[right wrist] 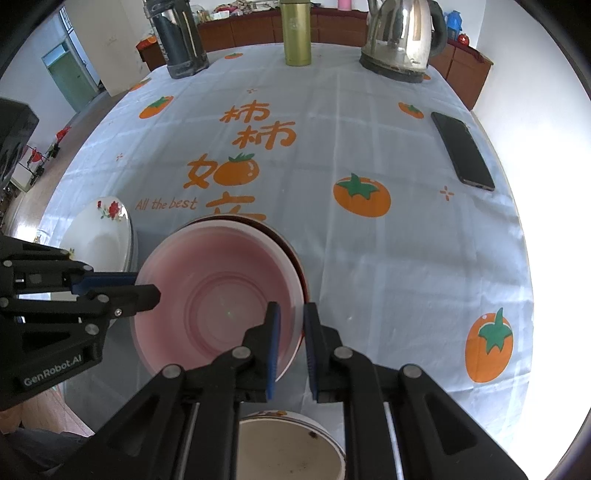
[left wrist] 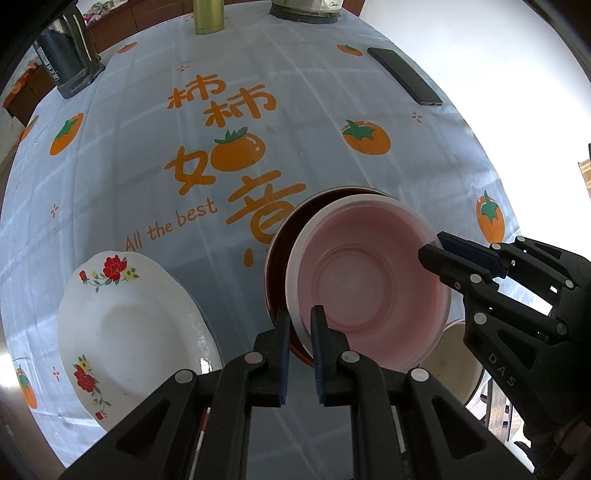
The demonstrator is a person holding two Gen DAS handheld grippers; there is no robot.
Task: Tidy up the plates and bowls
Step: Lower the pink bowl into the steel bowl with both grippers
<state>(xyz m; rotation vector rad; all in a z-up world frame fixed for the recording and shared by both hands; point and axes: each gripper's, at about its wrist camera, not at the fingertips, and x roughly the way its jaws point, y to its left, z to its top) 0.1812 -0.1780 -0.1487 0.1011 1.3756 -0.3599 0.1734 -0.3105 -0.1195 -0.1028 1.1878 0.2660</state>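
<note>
A pink plastic bowl [left wrist: 369, 288] [right wrist: 218, 295] sits inside a dark red bowl [left wrist: 280, 236] [right wrist: 299, 266] on the tablecloth. My left gripper [left wrist: 300, 332] is shut on the pink bowl's left rim; it also shows in the right wrist view [right wrist: 146, 288]. My right gripper [right wrist: 291, 328] is shut on the pink bowl's right rim; it also shows in the left wrist view [left wrist: 434, 245]. A white floral plate [left wrist: 133, 332] [right wrist: 107, 232] lies to the left. A cream bowl [right wrist: 288, 443] [left wrist: 458, 362] sits near the table's front edge.
At the far edge stand a dark thermos [right wrist: 177, 40], an olive flask [right wrist: 295, 33] and a steel kettle [right wrist: 399, 40]. A black phone [right wrist: 461, 149] lies at the right. The blue persimmon tablecloth [right wrist: 369, 258] covers the table.
</note>
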